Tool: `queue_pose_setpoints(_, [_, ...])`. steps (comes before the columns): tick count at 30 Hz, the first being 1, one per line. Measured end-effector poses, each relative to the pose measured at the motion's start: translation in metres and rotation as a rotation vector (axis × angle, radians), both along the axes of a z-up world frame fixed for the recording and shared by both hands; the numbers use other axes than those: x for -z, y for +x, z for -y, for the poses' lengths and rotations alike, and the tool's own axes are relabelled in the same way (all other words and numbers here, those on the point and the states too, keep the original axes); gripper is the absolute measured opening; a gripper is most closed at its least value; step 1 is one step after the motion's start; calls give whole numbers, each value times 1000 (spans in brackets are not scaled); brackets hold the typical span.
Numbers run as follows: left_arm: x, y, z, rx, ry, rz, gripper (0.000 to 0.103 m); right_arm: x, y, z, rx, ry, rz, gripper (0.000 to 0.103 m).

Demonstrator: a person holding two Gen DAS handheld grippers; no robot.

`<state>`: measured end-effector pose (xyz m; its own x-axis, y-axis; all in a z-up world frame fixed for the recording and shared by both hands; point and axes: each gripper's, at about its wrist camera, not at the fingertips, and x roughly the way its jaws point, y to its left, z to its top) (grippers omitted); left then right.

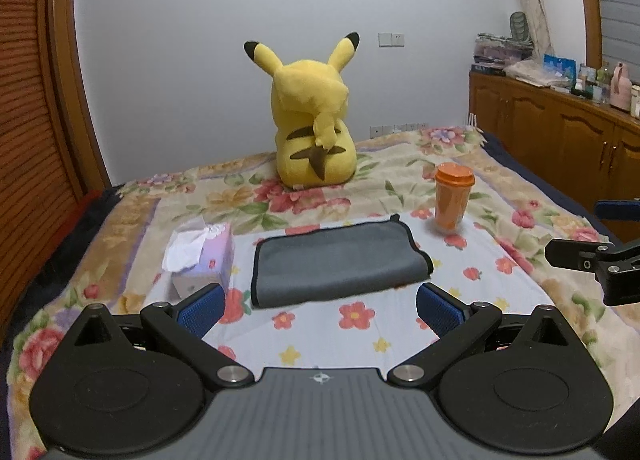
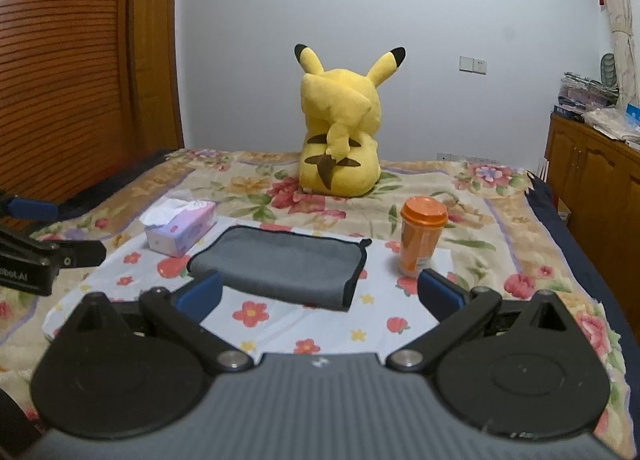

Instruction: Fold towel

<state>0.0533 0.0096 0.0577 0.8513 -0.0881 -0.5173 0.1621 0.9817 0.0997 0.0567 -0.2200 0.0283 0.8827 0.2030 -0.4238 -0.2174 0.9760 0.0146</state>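
Observation:
A grey towel (image 1: pixel 340 260) with a black hem lies folded flat on the flowered bedspread, just ahead of my left gripper (image 1: pixel 320 310). In the right wrist view the towel (image 2: pixel 280 264) lies ahead and slightly left of my right gripper (image 2: pixel 320 296). Both grippers are open and empty, with blue pads spread wide, held above the bed short of the towel. The right gripper's fingers (image 1: pixel 580 256) show at the right edge of the left wrist view. The left gripper's fingers (image 2: pixel 60 256) show at the left edge of the right wrist view.
A tissue box (image 1: pixel 204 256) stands left of the towel. An orange lidded cup (image 1: pixel 452 200) stands at its far right. A yellow Pikachu plush (image 1: pixel 316 120) sits behind. A wooden cabinet (image 1: pixel 560 132) lines the right side, a slatted wardrobe (image 1: pixel 32 100) the left.

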Motion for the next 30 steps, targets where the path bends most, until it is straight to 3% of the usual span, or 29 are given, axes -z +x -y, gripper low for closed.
queue_pose_setpoints(12, [34,-3,1,0,-15,-60,103,29,-9,-7,-10,11,-37,103])
queue_pose_setpoints(30, [69,-13,6,-29,-50,-85,103,66,-15,-10,14,5,-76,103])
